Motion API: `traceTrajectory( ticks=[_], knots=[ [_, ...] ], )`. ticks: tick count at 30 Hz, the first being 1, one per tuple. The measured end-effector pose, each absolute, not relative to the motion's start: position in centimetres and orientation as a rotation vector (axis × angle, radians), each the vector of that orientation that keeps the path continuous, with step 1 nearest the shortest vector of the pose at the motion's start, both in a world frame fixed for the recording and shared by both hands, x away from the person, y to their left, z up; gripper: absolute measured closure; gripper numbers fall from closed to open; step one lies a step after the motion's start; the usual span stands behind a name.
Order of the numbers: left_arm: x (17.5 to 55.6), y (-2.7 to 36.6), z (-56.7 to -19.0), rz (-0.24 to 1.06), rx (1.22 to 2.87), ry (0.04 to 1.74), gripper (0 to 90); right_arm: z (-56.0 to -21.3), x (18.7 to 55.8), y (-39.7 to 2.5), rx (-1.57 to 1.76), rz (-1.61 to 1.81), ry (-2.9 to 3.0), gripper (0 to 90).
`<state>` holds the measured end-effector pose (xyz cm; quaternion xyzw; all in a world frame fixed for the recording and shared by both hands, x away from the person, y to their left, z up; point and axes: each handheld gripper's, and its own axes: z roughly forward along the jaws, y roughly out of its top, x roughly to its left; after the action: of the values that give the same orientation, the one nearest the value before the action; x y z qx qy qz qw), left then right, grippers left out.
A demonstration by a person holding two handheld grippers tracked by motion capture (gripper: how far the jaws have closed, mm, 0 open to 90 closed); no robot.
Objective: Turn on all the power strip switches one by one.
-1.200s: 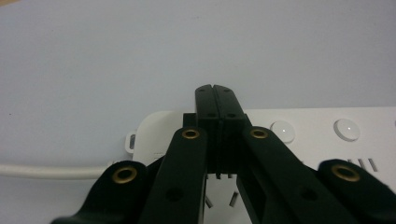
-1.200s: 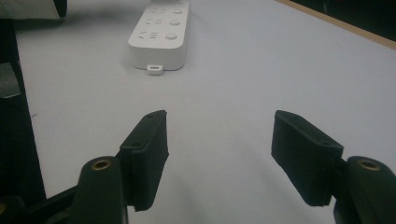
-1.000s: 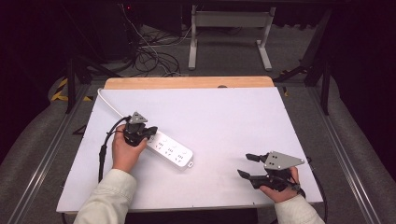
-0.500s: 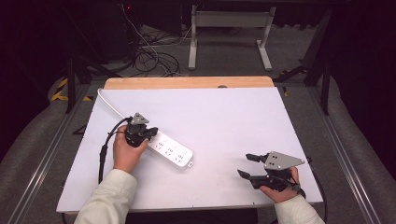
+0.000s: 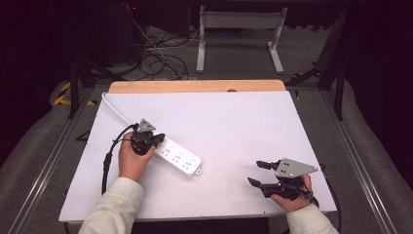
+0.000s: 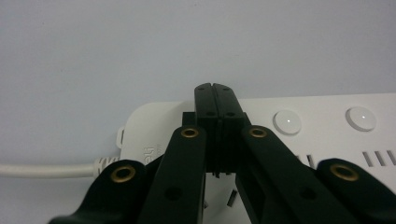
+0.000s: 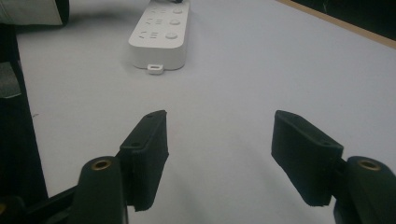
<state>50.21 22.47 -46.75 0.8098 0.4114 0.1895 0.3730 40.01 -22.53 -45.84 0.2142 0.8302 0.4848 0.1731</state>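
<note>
We press our left gripper, jaws together, on the power strip at its cord end; it looks rigid, light, slippery, best grasped across its sides. Our right gripper waits spread.

The black two-jaw left gripper is held low in the left hand, jaws pressed together. The black right gripper with its grey three-cornered plate has jaws spread wide — right hand near the worktop's front edge.

One white power strip, one white table, two grippers: left, right.
</note>
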Motion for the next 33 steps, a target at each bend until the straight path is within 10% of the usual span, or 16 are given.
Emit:
traceTrajectory(
  ticks=[33],
  knots=[
    [49.1, 21.6, -45.8, 0.542, 2.032, 1.05, 90.0, -45.9, 39.9, -22.8, 0.617, 1.377, 2.348, 36.8]
  ],
)
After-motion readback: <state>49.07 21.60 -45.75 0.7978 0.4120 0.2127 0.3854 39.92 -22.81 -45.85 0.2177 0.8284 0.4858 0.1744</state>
